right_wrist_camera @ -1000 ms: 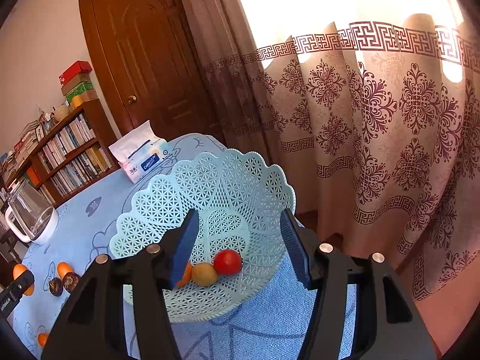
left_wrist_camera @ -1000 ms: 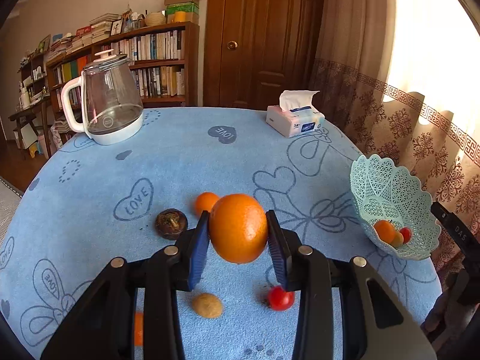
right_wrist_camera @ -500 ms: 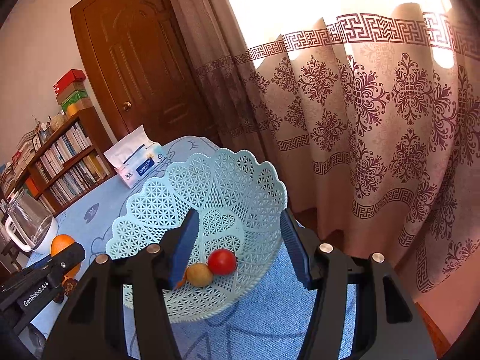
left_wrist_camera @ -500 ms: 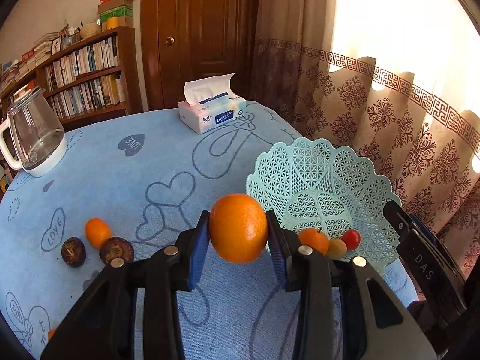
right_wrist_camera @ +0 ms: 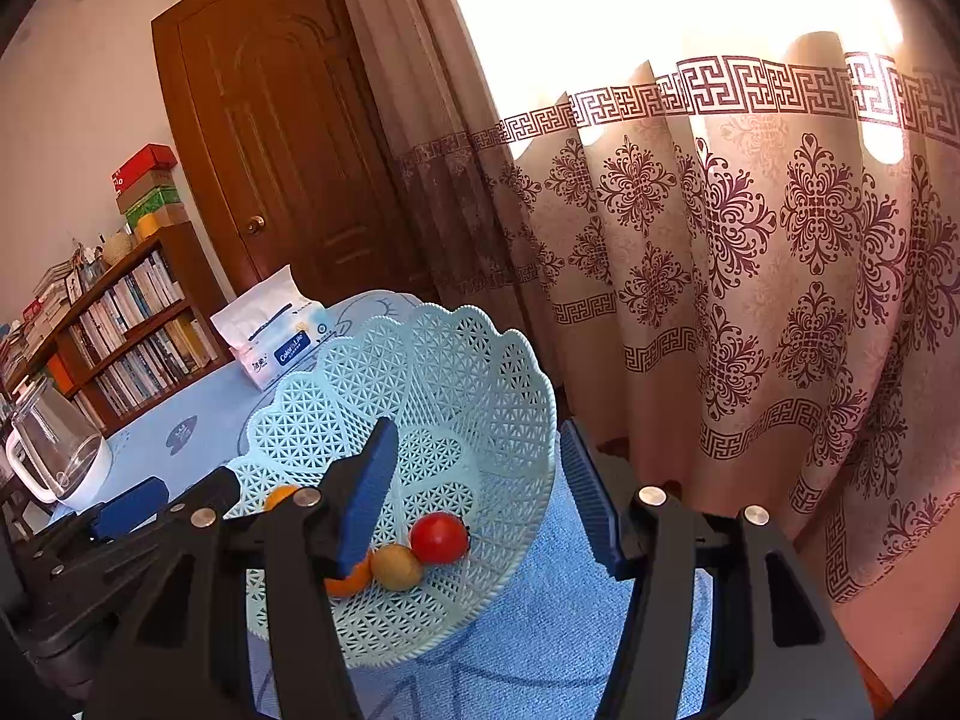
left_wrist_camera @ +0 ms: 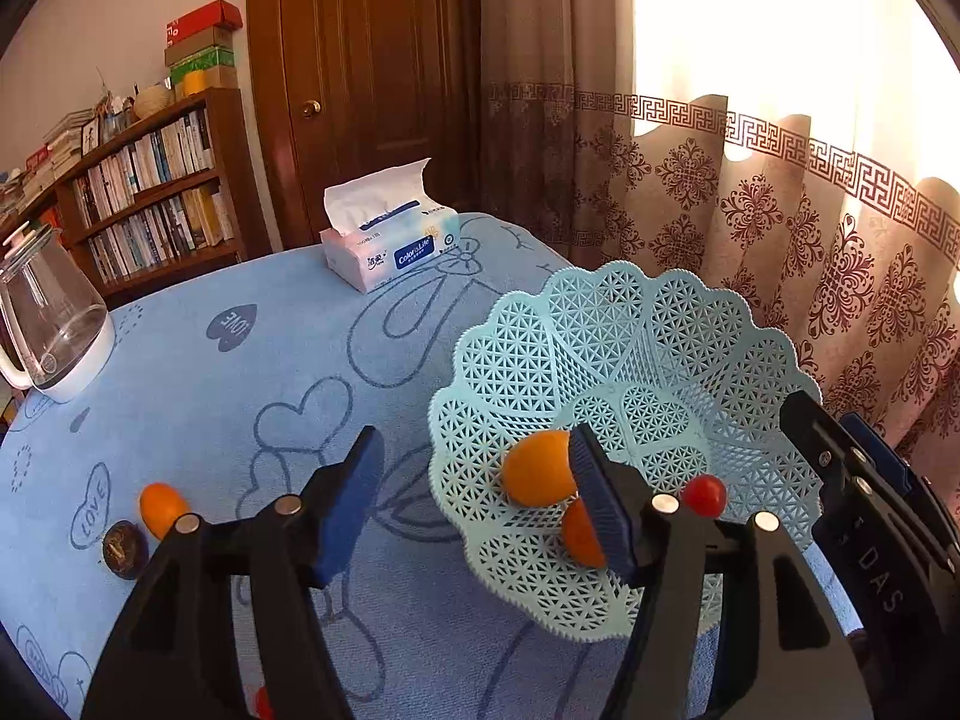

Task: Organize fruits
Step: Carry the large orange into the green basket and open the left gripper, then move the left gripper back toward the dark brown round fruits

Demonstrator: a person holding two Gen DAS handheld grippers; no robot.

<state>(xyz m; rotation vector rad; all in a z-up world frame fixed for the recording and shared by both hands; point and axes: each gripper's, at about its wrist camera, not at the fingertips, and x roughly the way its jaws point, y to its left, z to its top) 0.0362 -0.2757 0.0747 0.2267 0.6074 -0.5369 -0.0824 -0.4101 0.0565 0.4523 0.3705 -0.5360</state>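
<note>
A pale green lattice basket [left_wrist_camera: 606,306] [right_wrist_camera: 456,354] stands at the table's right edge. In it lie a large orange [left_wrist_camera: 536,468] [right_wrist_camera: 278,494], a small orange [left_wrist_camera: 577,534] [right_wrist_camera: 351,582], a yellow-brown fruit [right_wrist_camera: 396,567] and a red tomato [left_wrist_camera: 705,495] [right_wrist_camera: 438,537]. My left gripper [left_wrist_camera: 474,504] [right_wrist_camera: 138,504] hangs over the basket's near rim. Its jaws are opening, and the large orange rests free in the basket beside the right pad. My right gripper [right_wrist_camera: 480,501] [left_wrist_camera: 858,510] is open at the basket's far side, its fingers astride the rim without pressing.
On the blue cloth at the left lie a small orange [left_wrist_camera: 162,510] and a dark round fruit [left_wrist_camera: 123,549]. A glass kettle [left_wrist_camera: 51,330] and a tissue box [left_wrist_camera: 393,249] stand farther back. Curtains hang just behind the basket.
The left gripper swung right with the large orange, from above the loose fruits to over the basket. Its jaws then spread and the orange dropped into the basket. The right gripper stayed put.
</note>
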